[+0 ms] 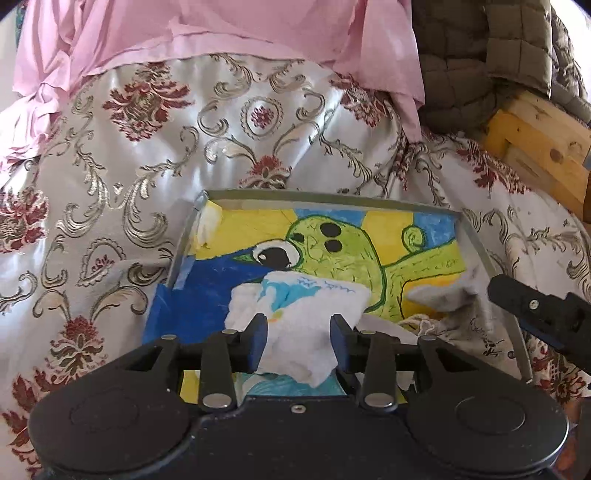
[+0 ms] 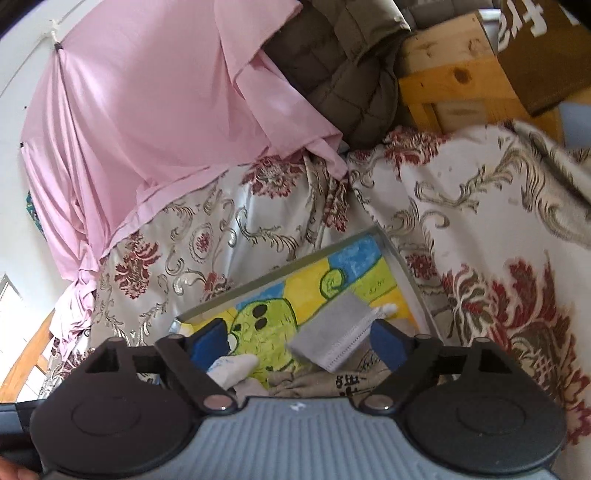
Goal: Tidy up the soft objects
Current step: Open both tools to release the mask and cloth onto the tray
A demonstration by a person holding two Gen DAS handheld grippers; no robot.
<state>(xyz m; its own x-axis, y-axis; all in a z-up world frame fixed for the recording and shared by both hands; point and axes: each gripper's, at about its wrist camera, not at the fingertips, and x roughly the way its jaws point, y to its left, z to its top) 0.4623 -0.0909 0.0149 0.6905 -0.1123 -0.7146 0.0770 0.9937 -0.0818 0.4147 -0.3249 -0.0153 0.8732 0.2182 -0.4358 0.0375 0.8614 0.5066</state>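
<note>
a: what's between the blue pads of the left gripper (image 1: 298, 338)?
b: a white cloth (image 1: 301, 314) with light blue print. it bunches between the 2 fingers (image 1: 258, 341), over the tray (image 1: 476, 236) with the green cartoon drawing. the jaws are part open; i can't tell whether the pads press it.
a: and the right gripper (image 2: 304, 343)?
b: spread wide, pinching nothing. a grey folded cloth (image 2: 334, 339) sits tilted between its fingers, nearer the right pad, apart from the left one.
a: anything else nearby?
b: a white piece (image 2: 236, 365) lies just inside its left finger, and beige printed fabric (image 2: 332, 384) sits below. the tray rests on a floral bedspread (image 1: 177, 140), with pink fabric (image 1: 207, 33) beyond.
</note>
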